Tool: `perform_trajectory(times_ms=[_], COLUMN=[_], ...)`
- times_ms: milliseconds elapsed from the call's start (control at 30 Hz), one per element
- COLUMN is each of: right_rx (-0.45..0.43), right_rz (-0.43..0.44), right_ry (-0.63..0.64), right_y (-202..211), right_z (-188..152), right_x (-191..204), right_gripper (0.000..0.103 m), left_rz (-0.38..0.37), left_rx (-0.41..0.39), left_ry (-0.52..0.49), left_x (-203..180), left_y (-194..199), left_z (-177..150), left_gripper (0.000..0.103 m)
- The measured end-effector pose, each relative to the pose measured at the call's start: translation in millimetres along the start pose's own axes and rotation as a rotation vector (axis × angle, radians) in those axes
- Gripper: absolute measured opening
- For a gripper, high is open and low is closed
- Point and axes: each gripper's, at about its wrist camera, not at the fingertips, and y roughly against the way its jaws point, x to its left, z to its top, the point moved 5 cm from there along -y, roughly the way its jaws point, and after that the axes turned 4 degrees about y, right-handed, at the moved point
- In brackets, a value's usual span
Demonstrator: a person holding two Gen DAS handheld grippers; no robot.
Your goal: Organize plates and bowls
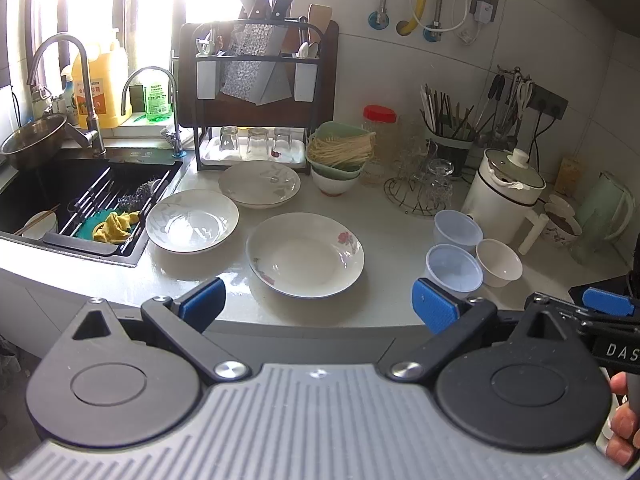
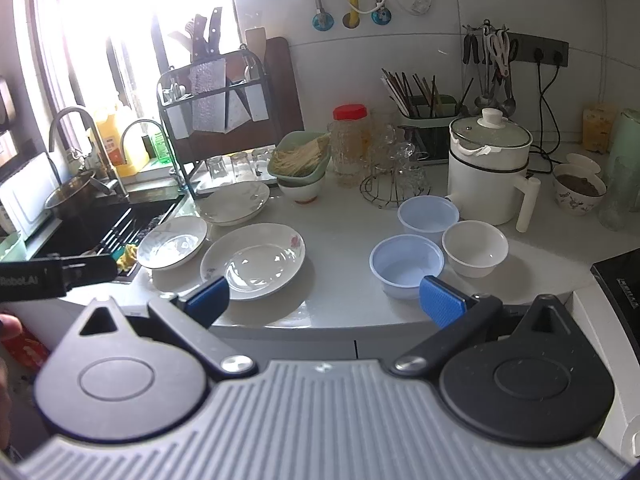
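Three white plates lie on the counter: a flowered plate (image 1: 305, 255) (image 2: 253, 261) nearest, a leaf-patterned plate (image 1: 192, 220) (image 2: 173, 242) by the sink, and a third plate (image 1: 259, 184) (image 2: 235, 202) behind them. To the right stand two pale blue plastic bowls (image 1: 454, 267) (image 2: 406, 264) and a small white bowl (image 1: 499, 262) (image 2: 475, 248). My left gripper (image 1: 318, 305) hovers open before the counter edge, in front of the flowered plate. My right gripper (image 2: 323, 299) is open too, between that plate and the near blue bowl. Neither holds anything.
A black sink (image 1: 80, 200) with a rack and yellow cloth lies at left. Behind are a dish rack (image 1: 256, 92) with knives and glasses, green bowls of noodles (image 1: 340, 152), a red-lidded jar (image 2: 350, 140), a wire glass stand (image 2: 394, 184) and a white electric pot (image 2: 490, 168).
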Motion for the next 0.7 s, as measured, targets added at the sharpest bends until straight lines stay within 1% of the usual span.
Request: perform_trajectory(times_ms=[700], right_rx=[-0.007], right_rz=[0.002], right_ry=[0.003], right_y=[3.4], right_z=[0.2], right_x=[-3.4], right_gripper=[0.103], left_rz=[0.0], left_rx=[0.003], left_ry=[-0.008], left_x=[-12.5], left_y=[1.1], left_z=[-1.1], left_gripper=[0.101])
